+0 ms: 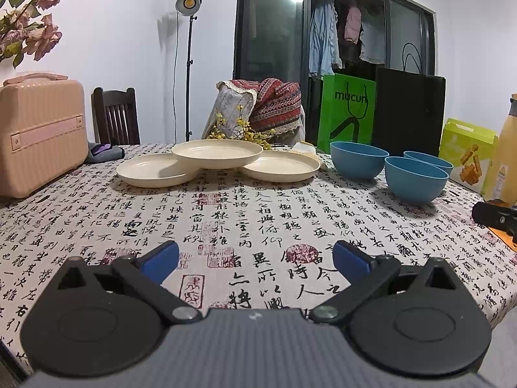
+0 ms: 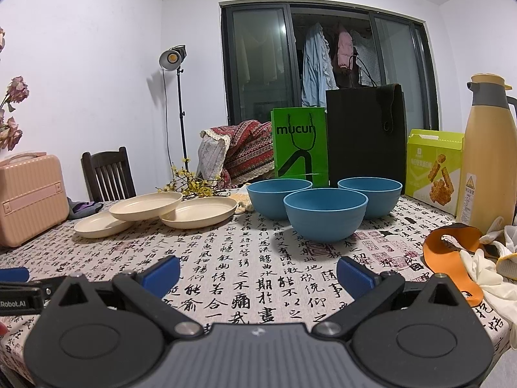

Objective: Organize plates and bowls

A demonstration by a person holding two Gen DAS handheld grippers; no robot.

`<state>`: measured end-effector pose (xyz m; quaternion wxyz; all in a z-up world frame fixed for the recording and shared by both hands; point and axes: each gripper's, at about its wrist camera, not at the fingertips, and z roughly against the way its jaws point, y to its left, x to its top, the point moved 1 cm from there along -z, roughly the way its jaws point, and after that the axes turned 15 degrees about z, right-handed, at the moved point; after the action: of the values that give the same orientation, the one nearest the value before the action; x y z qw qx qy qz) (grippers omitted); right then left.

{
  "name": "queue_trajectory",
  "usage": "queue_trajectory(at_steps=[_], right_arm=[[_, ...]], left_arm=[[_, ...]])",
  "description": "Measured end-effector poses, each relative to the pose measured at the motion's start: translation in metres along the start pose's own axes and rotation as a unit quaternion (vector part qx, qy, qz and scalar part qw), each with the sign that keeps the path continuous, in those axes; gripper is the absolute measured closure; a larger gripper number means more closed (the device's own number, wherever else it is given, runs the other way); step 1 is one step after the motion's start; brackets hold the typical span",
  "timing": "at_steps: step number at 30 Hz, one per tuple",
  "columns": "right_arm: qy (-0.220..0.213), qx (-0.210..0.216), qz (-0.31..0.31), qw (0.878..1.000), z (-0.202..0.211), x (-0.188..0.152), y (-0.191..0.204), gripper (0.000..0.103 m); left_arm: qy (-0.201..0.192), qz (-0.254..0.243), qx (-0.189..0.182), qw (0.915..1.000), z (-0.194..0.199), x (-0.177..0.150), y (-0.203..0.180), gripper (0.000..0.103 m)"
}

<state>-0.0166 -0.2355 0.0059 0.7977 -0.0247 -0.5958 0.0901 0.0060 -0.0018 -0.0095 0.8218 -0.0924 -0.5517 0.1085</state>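
Note:
Three cream plates lie at the table's far side: a left plate, a right plate, and a middle plate resting across both. Three blue bowls stand to their right: one at the back left, one in front, one behind it. From the right wrist view the nearest bowl is straight ahead, the plates off to the left. My left gripper is open over bare tablecloth, well short of the plates. My right gripper is open too, short of the bowls.
A pink case stands at the left edge, a dark chair behind it. Green bag, black bag, snack box and tan thermos line the back right. An orange strap and white gloves lie at right.

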Motion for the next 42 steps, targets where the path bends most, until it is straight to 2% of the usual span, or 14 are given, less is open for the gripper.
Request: queue_trajectory(at_steps=[21,38,42], right_arm=[[0.003,0.007,-0.003,1.0,-0.011,0.004,0.002,0.0],[-0.007,0.024,-0.007,1.0,-0.047,0.03,0.005,0.0],[-0.011,0.034,-0.008,0.999,-0.057,0.041,0.005,0.0]], left_arm=[[-0.014,0.012,0.007,0.9998,-0.002,0.017,0.005,0.0],[-0.05,0.027,0.024,0.9981,-0.013,0.055,0.019,0.0],[-0.048,0.028,0.02,0.9983,-0.017,0.069,0.022,0.0]])
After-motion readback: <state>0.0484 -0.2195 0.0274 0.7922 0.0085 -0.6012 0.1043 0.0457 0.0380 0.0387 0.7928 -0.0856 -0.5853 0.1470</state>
